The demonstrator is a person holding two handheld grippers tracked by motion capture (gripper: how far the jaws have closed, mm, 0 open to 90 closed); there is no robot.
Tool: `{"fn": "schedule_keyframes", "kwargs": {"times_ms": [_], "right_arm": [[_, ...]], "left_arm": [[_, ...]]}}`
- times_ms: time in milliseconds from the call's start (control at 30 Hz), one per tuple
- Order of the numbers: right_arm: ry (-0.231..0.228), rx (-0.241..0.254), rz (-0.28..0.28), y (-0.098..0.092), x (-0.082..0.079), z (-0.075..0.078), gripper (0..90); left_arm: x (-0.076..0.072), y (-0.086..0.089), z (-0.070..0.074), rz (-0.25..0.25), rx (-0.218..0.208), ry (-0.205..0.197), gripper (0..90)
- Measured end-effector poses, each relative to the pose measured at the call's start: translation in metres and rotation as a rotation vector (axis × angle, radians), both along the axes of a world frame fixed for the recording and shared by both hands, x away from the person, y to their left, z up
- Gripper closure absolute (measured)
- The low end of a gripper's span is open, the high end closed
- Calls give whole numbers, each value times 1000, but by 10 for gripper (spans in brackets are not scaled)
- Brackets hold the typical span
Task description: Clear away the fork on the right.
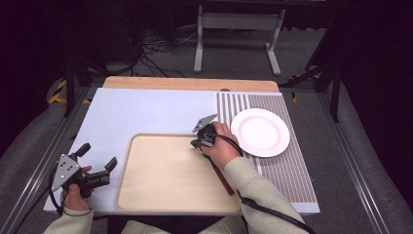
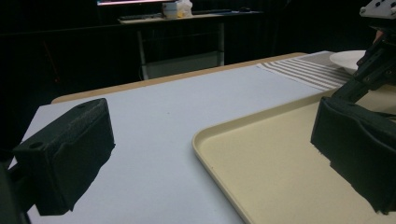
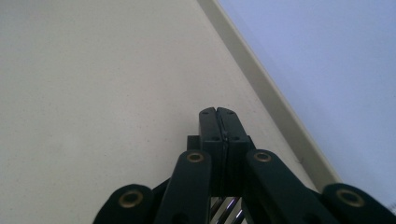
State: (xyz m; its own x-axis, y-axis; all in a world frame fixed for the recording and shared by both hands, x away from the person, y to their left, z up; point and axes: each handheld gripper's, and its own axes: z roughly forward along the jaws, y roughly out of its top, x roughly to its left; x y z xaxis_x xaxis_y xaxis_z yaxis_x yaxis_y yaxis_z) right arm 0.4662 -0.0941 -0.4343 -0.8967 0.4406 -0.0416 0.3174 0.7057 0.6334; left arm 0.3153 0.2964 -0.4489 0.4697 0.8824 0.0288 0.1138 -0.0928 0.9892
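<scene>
Right gripper (image 1: 198, 142): jaws pressed together, nothing held, tips over the tray's (image 1: 146, 195) far right corner. Left gripper (image 1: 99, 163): jaws wide apart, empty, left of the tray. One tray, one plate (image 1: 260, 132), two grippers.

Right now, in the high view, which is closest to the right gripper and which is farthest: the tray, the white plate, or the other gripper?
From the right gripper:
1. Tray, right beneath it, at its far right corner.
2. White plate, just to the right on the striped mat.
3. Left gripper, past the tray's left edge.
</scene>
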Motion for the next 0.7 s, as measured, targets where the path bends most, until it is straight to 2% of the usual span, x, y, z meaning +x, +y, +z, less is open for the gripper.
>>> {"fn": "schedule_keyframes", "kwargs": {"times_ms": [233, 700], "right_arm": [[-10, -32, -31, -14, 4, -2, 900], [-14, -58, -88, -37, 8, -2, 900]], "left_arm": [[0, -1, 0, 0, -3, 0, 0], [1, -2, 0, -6, 2, 4, 0]]}}
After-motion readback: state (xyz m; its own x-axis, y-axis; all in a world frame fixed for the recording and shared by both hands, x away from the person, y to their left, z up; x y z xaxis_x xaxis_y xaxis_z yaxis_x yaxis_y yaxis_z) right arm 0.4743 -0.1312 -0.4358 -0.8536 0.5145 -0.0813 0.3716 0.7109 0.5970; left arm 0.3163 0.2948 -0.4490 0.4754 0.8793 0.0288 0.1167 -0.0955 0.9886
